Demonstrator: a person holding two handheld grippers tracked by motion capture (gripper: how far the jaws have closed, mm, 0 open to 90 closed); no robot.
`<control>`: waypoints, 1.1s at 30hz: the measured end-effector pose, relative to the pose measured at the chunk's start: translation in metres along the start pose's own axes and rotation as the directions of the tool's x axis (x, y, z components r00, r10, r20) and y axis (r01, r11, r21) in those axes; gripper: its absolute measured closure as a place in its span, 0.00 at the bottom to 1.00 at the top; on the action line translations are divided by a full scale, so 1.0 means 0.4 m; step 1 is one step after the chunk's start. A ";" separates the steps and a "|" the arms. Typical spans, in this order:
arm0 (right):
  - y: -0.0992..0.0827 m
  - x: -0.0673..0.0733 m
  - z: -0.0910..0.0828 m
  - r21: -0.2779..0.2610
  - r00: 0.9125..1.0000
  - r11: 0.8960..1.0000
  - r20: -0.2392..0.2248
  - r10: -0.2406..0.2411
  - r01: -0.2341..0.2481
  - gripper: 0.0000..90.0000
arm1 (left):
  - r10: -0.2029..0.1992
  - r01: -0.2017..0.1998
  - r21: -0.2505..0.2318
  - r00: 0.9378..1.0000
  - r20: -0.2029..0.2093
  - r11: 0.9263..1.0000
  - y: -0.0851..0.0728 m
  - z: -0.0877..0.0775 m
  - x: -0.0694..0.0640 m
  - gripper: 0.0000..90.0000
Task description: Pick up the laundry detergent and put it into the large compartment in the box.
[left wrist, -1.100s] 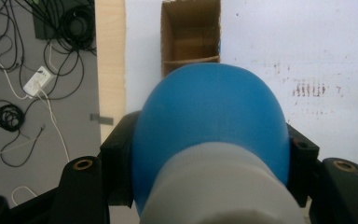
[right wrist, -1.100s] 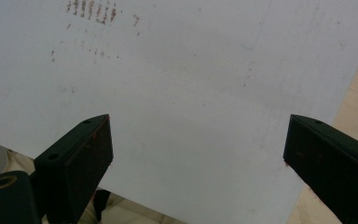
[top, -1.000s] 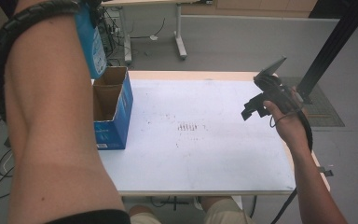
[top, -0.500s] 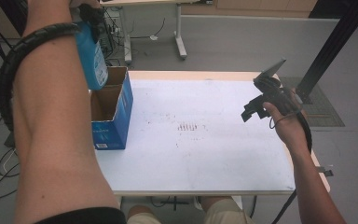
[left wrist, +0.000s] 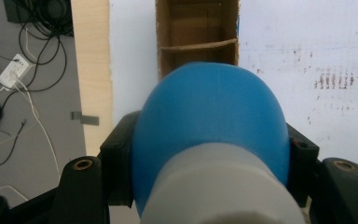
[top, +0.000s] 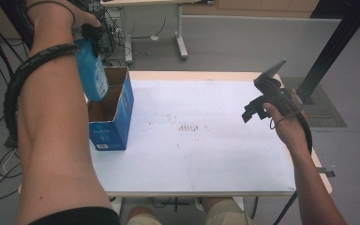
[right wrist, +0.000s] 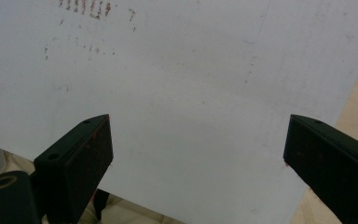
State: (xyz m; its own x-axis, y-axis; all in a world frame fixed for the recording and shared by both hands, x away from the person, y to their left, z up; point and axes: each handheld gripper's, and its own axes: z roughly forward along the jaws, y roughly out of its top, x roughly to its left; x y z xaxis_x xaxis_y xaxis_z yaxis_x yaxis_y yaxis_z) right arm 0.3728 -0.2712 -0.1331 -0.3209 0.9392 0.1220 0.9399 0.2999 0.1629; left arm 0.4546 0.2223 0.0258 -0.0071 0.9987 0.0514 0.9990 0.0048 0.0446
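Observation:
My left gripper (top: 91, 35) is shut on a blue bottle (top: 92, 70), which hangs bottom-down at the far left of the high view. In the left gripper view the black jaws clamp both sides of the bottle (left wrist: 209, 121) near its pale neck. Its lower end sits right over the open top of a blue cardboard box (top: 115, 126), whose brown inside (left wrist: 198, 28) shows beyond the bottle. My right gripper (top: 252, 111) hovers open above the table's right side, with nothing between its jaws (right wrist: 198, 149).
The white table top (top: 206, 154) carries faint brown marks (top: 190, 127) near its middle. Cables and a power strip (left wrist: 14, 70) lie on the grey floor to the left. A black post (top: 333, 51) stands at the far right, and another table's leg (top: 180, 33) behind.
My left hand has come down with the blue bottle, bringing its lower end to the box's open top. The right gripper has stayed where it was.

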 end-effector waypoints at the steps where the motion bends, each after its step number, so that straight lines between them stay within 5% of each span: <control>1: 0.000 0.000 0.000 0.000 1.000 1.000 0.000 0.000 0.000 0.09 | 0.000 0.000 0.001 1.000 0.001 1.000 0.001 0.007 0.001 0.42; 18: 0.000 -0.009 0.003 0.007 1.000 1.000 0.009 0.019 -0.019 0.09 | 0.036 -0.036 0.030 0.999 0.019 0.999 0.016 0.140 0.000 0.42; 33: -0.002 -0.012 0.008 0.008 1.000 1.000 0.010 0.021 -0.021 0.09 | 0.023 -0.023 0.017 1.000 0.021 1.000 -0.001 0.253 0.002 0.42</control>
State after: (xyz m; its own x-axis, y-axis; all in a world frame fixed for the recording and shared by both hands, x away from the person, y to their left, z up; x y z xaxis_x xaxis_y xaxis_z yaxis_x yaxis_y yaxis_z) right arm 0.3740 -0.2755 -0.1370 -0.3002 0.9468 0.1159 0.9473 0.2817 0.1527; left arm 0.4587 0.2282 -0.0753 0.0165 0.9994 0.0318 0.9995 -0.0173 0.0265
